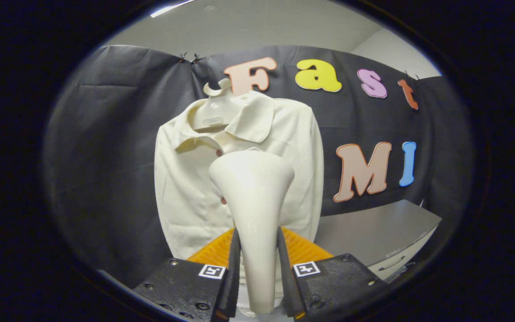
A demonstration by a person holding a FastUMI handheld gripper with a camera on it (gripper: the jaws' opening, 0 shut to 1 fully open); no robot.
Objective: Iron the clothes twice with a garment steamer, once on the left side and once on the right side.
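The hand-held gripper (257,268) is clamping both fingers on the steamer (253,201) by its narrow, smooth and likely slippery neck, its flared head rising just before the soft, light shirt (186,197) hanging on a hanger (215,112).

1. One garment steamer (252,197), its handle clamped between the two fingers (233,273) of the one gripper (257,268).
2. One cream shirt (186,188), with two reddish buttons (218,153) visible.
3. One hanger (215,109).
4. One grey cabinet top (373,232).
5. Two square markers (212,271) on the gripper.
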